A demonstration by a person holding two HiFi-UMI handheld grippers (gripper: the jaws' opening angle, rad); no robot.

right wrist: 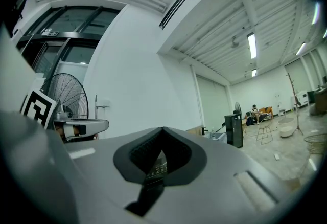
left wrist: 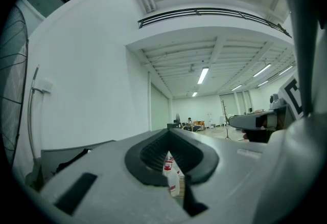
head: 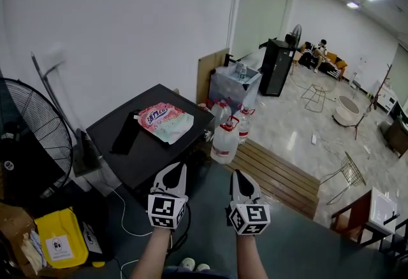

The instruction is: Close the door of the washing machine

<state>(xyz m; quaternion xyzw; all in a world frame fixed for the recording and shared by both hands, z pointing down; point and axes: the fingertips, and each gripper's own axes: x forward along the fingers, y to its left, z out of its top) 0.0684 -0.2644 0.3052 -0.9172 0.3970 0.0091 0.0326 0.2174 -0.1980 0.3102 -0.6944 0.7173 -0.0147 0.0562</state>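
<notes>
Up-left of closed, empty left hand-held gripper (head: pixel 173 168) and right hand-held gripper (head: pixel 238 174): black flat-topped box (head: pixel 152 158), likely washing machine; left nearer; door unseen.

Black unit (head: pixel 153 151); pink-and-white pouch (head: pixel 164 121); clear bottles (head: pixel 224 143) with red caps; yellow bag (head: pixel 60 239); black fan (head: pixel 29 144). Left gripper (head: pixel 177 168) and right gripper (head: pixel 237 174) are white with black-and-white square markers.

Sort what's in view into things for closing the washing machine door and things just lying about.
For the job: black washing machine, left gripper, right gripper, both shut.
Lying about: pink pouch and black cloth on its top, water bottles, fan.
</notes>
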